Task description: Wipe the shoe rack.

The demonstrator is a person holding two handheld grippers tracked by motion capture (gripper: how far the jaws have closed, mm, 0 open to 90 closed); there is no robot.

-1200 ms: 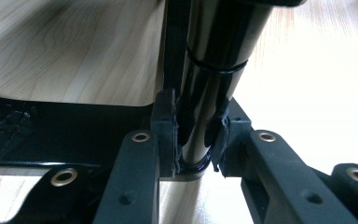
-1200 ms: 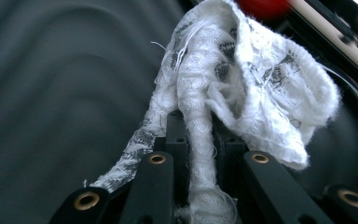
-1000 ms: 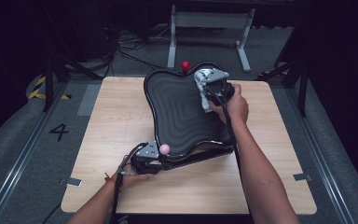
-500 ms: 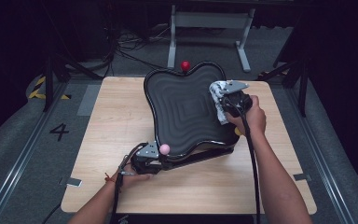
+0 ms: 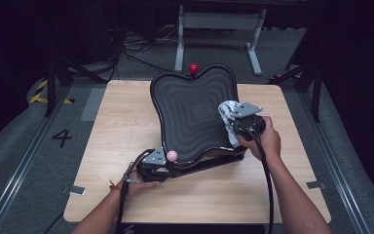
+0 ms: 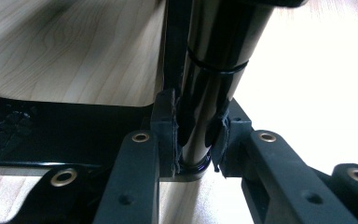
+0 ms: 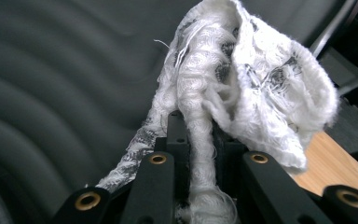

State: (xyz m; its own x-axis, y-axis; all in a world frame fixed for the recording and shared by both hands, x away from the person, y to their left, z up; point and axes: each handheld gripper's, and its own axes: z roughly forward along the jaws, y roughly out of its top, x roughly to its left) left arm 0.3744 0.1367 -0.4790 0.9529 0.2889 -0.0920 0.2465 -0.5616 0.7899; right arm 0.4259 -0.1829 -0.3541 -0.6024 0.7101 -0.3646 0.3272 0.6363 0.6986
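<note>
Item: black ridged tray (image 5: 190,114), wavy-edged, concentric stepped ridges across its face. Propped at a tilt over the middle of the wooden counter (image 5: 121,126), far edge raised, near edge low above a black base frame (image 5: 209,163). Red ball knob (image 5: 193,68) at the far rim; pink ball knob (image 5: 172,155) at the near-left corner.

Item: white cloth (image 5: 228,113), loosely woven, frayed, with grey patches. Bunched against the right side of the tray's face, part hanging over the right rim. In the right gripper view, cloth (image 7: 242,79) heaped above the jaws, one twisted strand running down between them, ridged surface behind and to the left, a strip of counter at lower right.

Item: right gripper (image 5: 238,119), held in the right hand (image 5: 263,141) at the tray's right edge, grey plate on top, cable trailing back along the forearm. Jaws together, clamped on the white cloth.

Item: left gripper (image 5: 161,165), held in the left hand (image 5: 136,183) at the near-left corner of the tray, just beside the pink ball knob. Jaws together, clamped on a glossy black post (image 6: 209,88) of the tray's frame; in the left gripper view, pads (image 6: 164,126) pressed to either side of the post, pale wood grain beyond.

Surroundings: grey floor mat marked with a "4" (image 5: 61,137); metal stand (image 5: 219,22) beyond the far edge of the counter.
</note>
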